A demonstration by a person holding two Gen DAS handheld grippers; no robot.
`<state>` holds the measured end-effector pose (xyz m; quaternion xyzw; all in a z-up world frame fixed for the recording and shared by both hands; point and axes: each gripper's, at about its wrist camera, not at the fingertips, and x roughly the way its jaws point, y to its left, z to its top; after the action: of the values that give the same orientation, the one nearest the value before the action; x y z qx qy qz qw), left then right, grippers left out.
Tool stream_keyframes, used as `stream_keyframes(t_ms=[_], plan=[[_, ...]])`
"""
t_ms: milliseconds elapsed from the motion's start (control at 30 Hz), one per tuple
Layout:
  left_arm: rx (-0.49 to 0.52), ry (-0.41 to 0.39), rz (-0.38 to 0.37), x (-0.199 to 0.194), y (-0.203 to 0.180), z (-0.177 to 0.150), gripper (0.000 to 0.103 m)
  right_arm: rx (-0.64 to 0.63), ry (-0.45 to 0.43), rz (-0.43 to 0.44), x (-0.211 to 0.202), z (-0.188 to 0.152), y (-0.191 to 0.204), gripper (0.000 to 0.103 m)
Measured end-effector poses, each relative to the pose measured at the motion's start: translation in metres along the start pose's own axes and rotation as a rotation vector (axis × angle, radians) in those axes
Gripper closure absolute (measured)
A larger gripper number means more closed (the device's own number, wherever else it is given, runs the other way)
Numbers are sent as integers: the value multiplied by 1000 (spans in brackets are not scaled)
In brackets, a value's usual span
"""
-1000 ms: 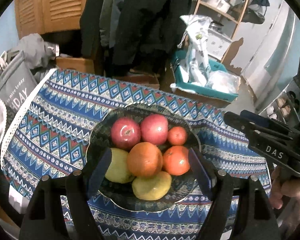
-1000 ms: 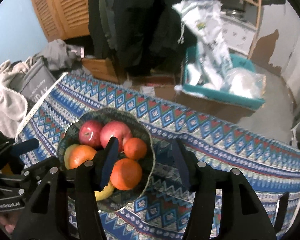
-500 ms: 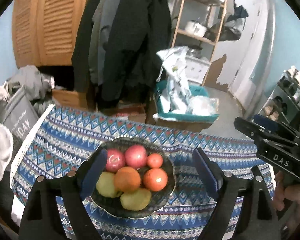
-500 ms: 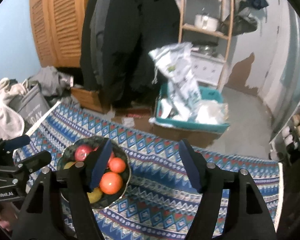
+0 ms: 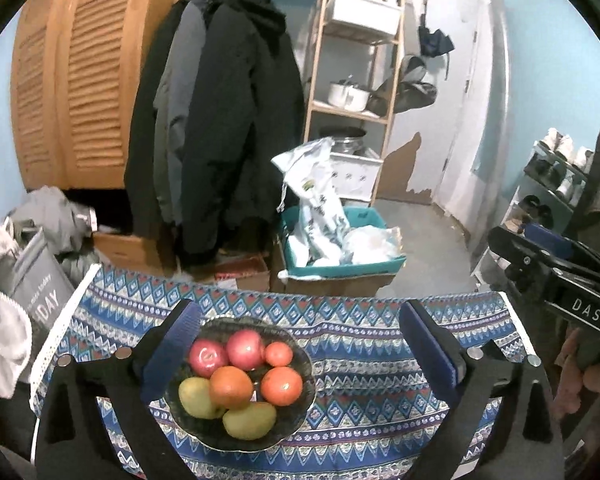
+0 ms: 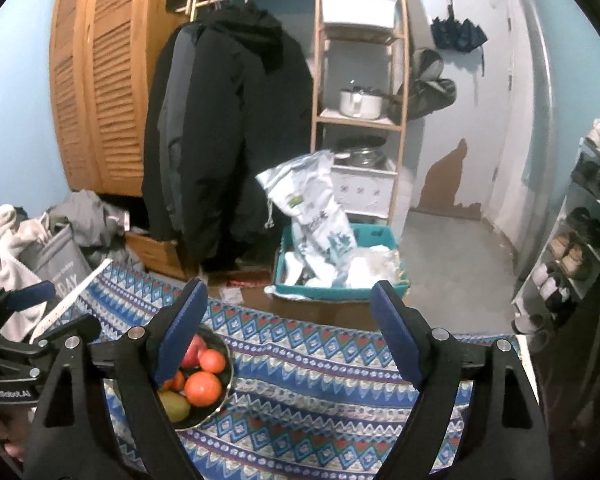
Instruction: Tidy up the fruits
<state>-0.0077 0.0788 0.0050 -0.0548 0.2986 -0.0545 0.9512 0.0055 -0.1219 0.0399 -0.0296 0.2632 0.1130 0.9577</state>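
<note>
A dark glass bowl [image 5: 300, 416] sits on the blue patterned tablecloth [image 5: 364, 344]. It holds two red apples [image 5: 245, 349], several oranges [image 5: 231, 386] and two green-yellow mangoes [image 5: 250, 420]. My left gripper [image 5: 298, 350] hangs well above the bowl; its jaws are opening, wide apart, with nothing between them. In the right wrist view the bowl [image 6: 224, 392] lies low on the left, partly behind the left finger. My right gripper [image 6: 286, 334] is also raised above the cloth, its jaws opening and empty. Each gripper shows at the edge of the other's view.
The cloth-covered table [image 6: 340, 408] ends at a far edge. Beyond it stand a teal bin [image 5: 340, 256] with white bags on a cardboard box, dark coats [image 5: 228, 128] on a rail, a wooden shelf [image 5: 352, 80] and a grey bag [image 5: 40, 284] at the left.
Both grippers rose and pulled back from the bowl, which now looks smaller and lower. Both pairs of jaws spread wider. The fruit stayed in the bowl.
</note>
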Motion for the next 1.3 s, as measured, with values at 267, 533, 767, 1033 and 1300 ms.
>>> stream_keyframes(t_ms=[267, 533, 767, 1033, 1300], plan=[[20, -41, -19, -14, -14, 6, 1, 30, -67, -46, -35, 0, -26, 19], [65, -63, -50, -12, -32, 7, 1, 29, -88, -126, -46, -8, -47, 19], [93, -70, -66, -11, -43, 6, 1, 42, -72, -155, -45, -16, -59, 19], [97, -60, -76, -9, -48, 6, 1, 45, -70, -152, -47, -17, -62, 19], [84, -48, -80, -6, -47, 6, 1, 45, -67, -156, -46, -17, -62, 19]])
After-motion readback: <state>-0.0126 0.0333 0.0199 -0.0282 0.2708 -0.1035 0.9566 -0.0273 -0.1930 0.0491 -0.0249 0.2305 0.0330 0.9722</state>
